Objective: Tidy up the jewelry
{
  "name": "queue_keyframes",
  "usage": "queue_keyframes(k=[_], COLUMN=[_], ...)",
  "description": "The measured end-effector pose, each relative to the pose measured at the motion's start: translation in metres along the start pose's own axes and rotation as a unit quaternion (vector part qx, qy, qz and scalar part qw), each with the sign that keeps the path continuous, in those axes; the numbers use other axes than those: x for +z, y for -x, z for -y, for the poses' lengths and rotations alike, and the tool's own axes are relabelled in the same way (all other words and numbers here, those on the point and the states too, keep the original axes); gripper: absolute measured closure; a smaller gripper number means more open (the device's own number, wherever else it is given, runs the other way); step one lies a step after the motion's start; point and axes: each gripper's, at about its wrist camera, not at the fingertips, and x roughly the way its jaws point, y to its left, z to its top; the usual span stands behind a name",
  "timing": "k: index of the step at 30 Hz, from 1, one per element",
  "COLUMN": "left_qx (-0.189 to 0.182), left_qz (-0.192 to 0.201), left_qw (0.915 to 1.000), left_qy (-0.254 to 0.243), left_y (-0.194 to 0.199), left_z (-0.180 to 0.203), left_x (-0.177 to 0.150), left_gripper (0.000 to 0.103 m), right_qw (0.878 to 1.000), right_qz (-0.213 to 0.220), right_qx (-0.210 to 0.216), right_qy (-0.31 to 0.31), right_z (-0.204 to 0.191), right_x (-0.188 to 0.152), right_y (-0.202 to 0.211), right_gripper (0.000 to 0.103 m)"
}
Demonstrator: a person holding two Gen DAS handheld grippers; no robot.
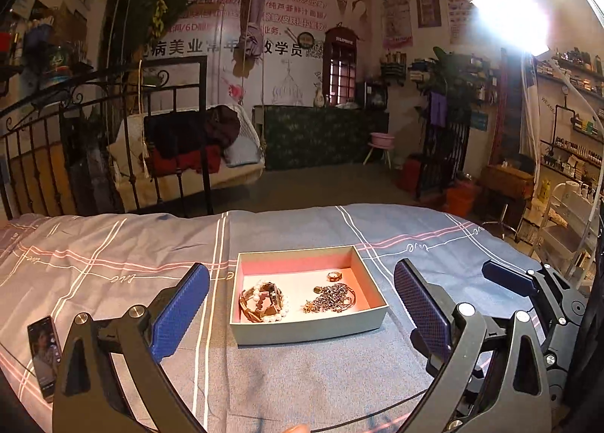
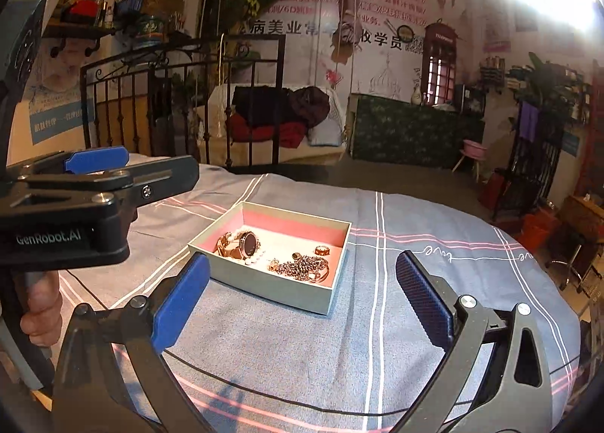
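The open jewelry box (image 1: 307, 325) sits on the plaid bedsheet (image 1: 113, 263), straight ahead of the left gripper (image 1: 302, 304), long axis crosswise to its spread, empty jaws. Watch and pearl bracelet (image 1: 264, 301) lie left, chain necklace (image 1: 334, 297) and ring (image 1: 334, 276) right. The right gripper (image 2: 302, 295), jaws also spread and empty, hangs off the box's near right corner; bare sheet surrounds it.
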Motion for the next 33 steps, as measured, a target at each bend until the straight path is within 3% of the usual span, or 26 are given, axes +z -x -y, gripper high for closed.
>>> queue_keyframes(k=[11,33], left_qx=[0.014,0.02], left_qz=[0.034,0.016], left_qw=[0.9992,0.9997], left_qy=[0.016,0.004], left_y=[0.035,0.025], left_z=[-0.001,-0.003], left_x=[-0.003,-0.008], left_gripper=[0.006,0.006], right_qw=[0.999,1.0], right_qz=[0.047,0.019], right_qx=[-0.02,-0.018], right_qy=[0.006,0.004], right_z=[-0.002,-0.004], right_x=[-0.002,-0.007], right_y=[0.037,0.022], right_gripper=[0.006,0.006])
